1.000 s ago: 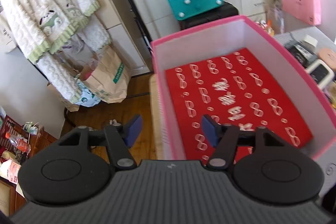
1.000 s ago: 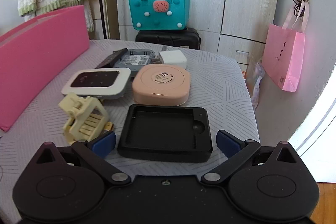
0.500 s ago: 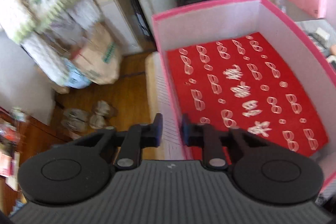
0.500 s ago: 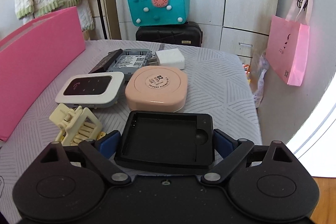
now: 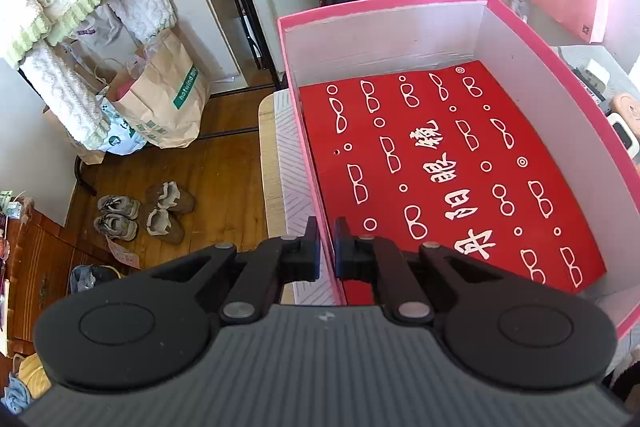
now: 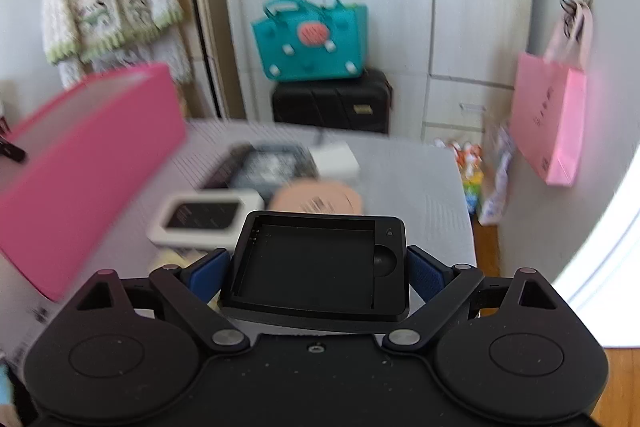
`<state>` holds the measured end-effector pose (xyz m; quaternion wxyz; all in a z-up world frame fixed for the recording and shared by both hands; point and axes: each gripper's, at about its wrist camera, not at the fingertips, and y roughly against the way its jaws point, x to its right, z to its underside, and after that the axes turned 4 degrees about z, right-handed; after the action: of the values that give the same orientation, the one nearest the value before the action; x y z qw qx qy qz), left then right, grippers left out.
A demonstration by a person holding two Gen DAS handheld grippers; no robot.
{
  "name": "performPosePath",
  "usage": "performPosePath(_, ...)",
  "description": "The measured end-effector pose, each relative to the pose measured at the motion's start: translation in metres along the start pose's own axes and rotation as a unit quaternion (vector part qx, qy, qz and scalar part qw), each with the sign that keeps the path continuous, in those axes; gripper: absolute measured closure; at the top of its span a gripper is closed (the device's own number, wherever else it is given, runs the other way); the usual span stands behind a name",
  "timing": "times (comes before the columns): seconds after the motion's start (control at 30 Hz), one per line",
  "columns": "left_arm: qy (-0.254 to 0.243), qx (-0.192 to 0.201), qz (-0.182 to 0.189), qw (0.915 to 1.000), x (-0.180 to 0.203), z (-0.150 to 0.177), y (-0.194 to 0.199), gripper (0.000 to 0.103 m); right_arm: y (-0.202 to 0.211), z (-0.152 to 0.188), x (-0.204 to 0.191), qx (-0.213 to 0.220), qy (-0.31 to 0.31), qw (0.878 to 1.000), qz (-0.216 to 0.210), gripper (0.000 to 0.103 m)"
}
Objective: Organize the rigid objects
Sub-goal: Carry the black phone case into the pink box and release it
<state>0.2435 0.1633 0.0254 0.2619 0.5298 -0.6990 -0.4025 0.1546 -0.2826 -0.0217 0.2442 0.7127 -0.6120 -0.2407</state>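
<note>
The pink box [image 5: 384, 31] stands open on the table, a red sheet with white glasses prints [image 5: 440, 167] lying flat inside. My left gripper [image 5: 326, 239] is shut on the box's left wall, one finger outside and one inside. In the right wrist view my right gripper [image 6: 318, 267] is shut on a shallow black tray [image 6: 316, 251], its blue pads pressed against the tray's two short sides. The tray hangs above the table. Below it lie a white device with a dark screen [image 6: 204, 217], a peach round case [image 6: 316, 199], a grey device [image 6: 268, 163] and a white block [image 6: 334, 159].
A cream plastic piece [image 6: 172, 259] peeks out beside the right gripper's left finger. Behind the table a teal bag [image 6: 312, 39] sits on a black case [image 6: 332, 99]. A pink paper bag [image 6: 548, 119] hangs at the right. Shoes [image 5: 144, 215] and paper bags [image 5: 168, 95] are on the floor left of the table.
My left gripper moved over the box's left wall and shut on it. My right gripper closed on the black tray and lifted it off the table.
</note>
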Motion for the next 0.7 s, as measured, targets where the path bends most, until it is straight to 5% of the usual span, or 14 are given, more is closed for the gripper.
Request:
performPosePath(0.27, -0.024, 0.011, 0.009, 0.9996, 0.004, 0.003, 0.001, 0.096, 0.017, -0.072, -0.047, 0.026, 0.052, 0.992, -0.113, 0.008)
performPosePath(0.43, -0.027, 0.008, 0.029, 0.9992, 0.002, 0.005, 0.003, 0.095, 0.005, -0.116, -0.117, -0.001, 0.142, 0.970, -0.196, 0.008)
performPosePath(0.57, -0.041, 0.008, 0.037, 0.9984, 0.004, 0.004, 0.000, 0.094, -0.032, -0.141, -0.177, -0.062, 0.205, 0.950, -0.226, 0.008)
performPosePath(0.7, -0.020, 0.014, 0.058, 0.9980, -0.008, 0.003, -0.003, 0.093, -0.092, -0.158, -0.218, -0.162, 0.184, 0.943, -0.226, 0.008)
